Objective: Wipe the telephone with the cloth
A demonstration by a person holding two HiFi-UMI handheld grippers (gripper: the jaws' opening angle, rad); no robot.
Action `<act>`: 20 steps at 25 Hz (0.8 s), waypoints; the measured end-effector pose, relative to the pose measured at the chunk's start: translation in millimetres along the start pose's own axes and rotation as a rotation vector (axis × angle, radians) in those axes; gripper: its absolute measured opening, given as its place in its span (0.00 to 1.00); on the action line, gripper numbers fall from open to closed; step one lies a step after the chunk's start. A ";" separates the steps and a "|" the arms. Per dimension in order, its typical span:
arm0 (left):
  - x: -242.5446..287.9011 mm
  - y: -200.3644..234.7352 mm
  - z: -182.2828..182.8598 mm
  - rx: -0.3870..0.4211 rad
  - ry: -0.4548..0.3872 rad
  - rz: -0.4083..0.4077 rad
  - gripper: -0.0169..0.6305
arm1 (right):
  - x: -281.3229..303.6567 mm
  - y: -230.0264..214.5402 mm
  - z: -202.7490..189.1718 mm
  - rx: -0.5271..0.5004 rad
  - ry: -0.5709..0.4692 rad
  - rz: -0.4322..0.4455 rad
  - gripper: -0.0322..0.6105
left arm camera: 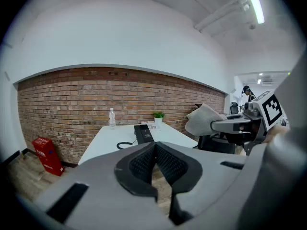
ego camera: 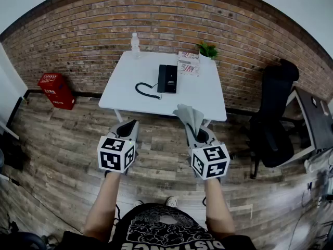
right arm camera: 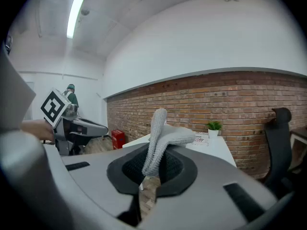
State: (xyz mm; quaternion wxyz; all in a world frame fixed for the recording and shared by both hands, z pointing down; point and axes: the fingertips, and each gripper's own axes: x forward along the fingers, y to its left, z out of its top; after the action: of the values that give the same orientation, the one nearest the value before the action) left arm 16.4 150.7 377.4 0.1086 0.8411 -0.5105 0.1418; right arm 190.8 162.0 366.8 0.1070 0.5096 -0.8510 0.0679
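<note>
A black telephone (ego camera: 167,78) with a coiled cord (ego camera: 147,91) lies on the white table (ego camera: 208,100) by the brick wall; in the left gripper view the telephone (left arm camera: 142,133) is far ahead. Both grippers hover over the floor, short of the table's front edge. My right gripper (ego camera: 199,133) is shut on a grey cloth (ego camera: 188,115), which stands up from its jaws; the cloth (right arm camera: 163,138) fills the middle of the right gripper view. My left gripper (ego camera: 129,127) is shut with nothing in it, its pads (left arm camera: 144,162) meeting at the tip.
On the table's far edge stand a water bottle (ego camera: 135,43), a small potted plant (ego camera: 208,50) and a printed sheet (ego camera: 189,63). A red box (ego camera: 56,90) sits by the wall at left. A black office chair (ego camera: 273,119) and a desk (ego camera: 312,113) stand at right.
</note>
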 end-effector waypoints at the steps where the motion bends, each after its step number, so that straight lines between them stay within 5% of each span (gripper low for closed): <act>1: 2.9 -1.2 -0.6 0.000 0.003 0.002 0.04 | 1.4 -2.2 -0.7 0.003 0.000 0.006 0.07; 20: 52.0 -49.4 -6.4 -0.005 0.055 0.079 0.04 | 10.2 -61.5 -22.5 0.013 0.029 0.141 0.07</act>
State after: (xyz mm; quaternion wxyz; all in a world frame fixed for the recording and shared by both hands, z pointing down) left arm 82.3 132.1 399.7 0.1191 0.8158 -0.5405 0.1678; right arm 242.9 129.3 391.6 0.1111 0.4482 -0.8826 0.0880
